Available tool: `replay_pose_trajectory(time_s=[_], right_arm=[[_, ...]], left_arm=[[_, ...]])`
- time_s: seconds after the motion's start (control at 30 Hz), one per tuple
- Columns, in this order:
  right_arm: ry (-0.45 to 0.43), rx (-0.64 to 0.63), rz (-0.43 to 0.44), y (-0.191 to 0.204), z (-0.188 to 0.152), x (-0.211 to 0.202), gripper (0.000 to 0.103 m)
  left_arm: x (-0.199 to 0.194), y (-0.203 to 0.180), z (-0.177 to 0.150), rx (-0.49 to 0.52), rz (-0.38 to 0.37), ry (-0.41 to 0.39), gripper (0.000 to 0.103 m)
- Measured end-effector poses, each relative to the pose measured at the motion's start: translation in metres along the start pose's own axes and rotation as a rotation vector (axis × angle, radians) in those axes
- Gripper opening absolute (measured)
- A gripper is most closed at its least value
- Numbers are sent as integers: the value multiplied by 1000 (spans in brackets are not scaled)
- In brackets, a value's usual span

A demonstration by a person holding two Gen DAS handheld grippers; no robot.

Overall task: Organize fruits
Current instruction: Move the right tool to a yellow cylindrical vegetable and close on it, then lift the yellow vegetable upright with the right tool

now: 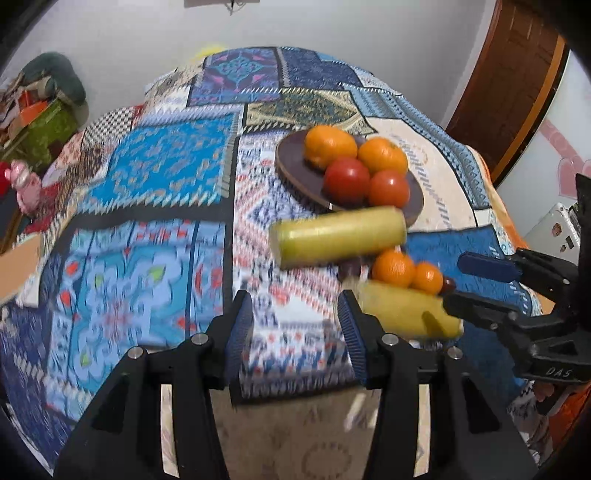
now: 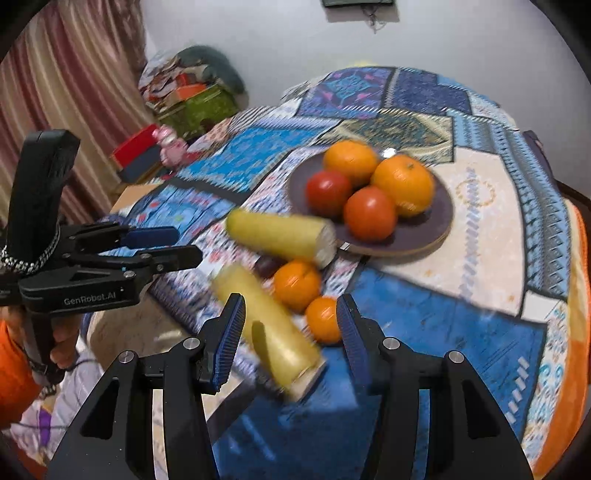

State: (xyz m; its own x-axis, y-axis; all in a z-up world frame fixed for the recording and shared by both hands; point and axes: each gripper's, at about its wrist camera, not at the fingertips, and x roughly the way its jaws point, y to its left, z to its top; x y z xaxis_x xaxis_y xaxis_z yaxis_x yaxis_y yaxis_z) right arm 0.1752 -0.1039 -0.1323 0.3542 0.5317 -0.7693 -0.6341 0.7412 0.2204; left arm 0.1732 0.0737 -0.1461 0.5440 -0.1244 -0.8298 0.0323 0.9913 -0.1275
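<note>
Hand-held grippers, left [image 1: 295, 332] and right [image 2: 291, 332], tilt downward, jaws parted, empty.

A patchwork cloth [image 1: 155, 177] of blue, turquoise, cream and red geometric prints covers the desk. A dark purple-brown round plate [image 2: 436, 225] carries two orange citrus fruits [image 2: 404, 184] and two red tomatoes [image 2: 369, 212]. Two pale yellow cylinders [image 1: 336, 236] and two small orange mandarins [image 2: 297, 284] lie on the cloth. Each black claw [image 2: 290, 332] has blue ribbed pads [image 2: 231, 332]. A striped pink-and-beige curtain [image 2: 62, 74] hangs by the white wall [image 1: 351, 22].
</note>
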Motion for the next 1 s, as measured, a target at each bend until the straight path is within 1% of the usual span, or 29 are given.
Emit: replay_pose_trajectory(time_s=[0.1,0.13,0.2,0.37,0.57,0.67,0.7,0.73,0.83,0.97,1.0], right_arm=[[37,-10,14,6,-6,11,49],[35,-18,1,8,-7,12,51],[42,-43,-12,12,-8,13,51],[73,-83,-5,17,-4,22,53],[113,-95,1,23,-3,40,53],[121,-79,32,26,-3,45,47],[122,-73,49,26,-3,45,43],[119,-71,59,28,-3,45,40],[108,-95,61,37,-4,43,36],[114,-108,58,44,-1,47,37],[121,-95,67,43,1,49,39]], left_arm=[[0,4,-13,-27,-9,13,48],[0,4,-16,-29,-10,16,48],[0,3,-20,-26,-7,19,48],[3,5,-25,-29,-4,21,48],[3,7,-26,-48,-22,20,48],[3,7,-28,-44,-17,22,48],[3,7,-28,-42,-15,22,48],[3,7,-29,-42,-13,22,49],[1,9,-30,-48,-11,20,48],[-2,10,-33,-49,-5,16,48],[-2,10,-33,-49,-3,16,48]])
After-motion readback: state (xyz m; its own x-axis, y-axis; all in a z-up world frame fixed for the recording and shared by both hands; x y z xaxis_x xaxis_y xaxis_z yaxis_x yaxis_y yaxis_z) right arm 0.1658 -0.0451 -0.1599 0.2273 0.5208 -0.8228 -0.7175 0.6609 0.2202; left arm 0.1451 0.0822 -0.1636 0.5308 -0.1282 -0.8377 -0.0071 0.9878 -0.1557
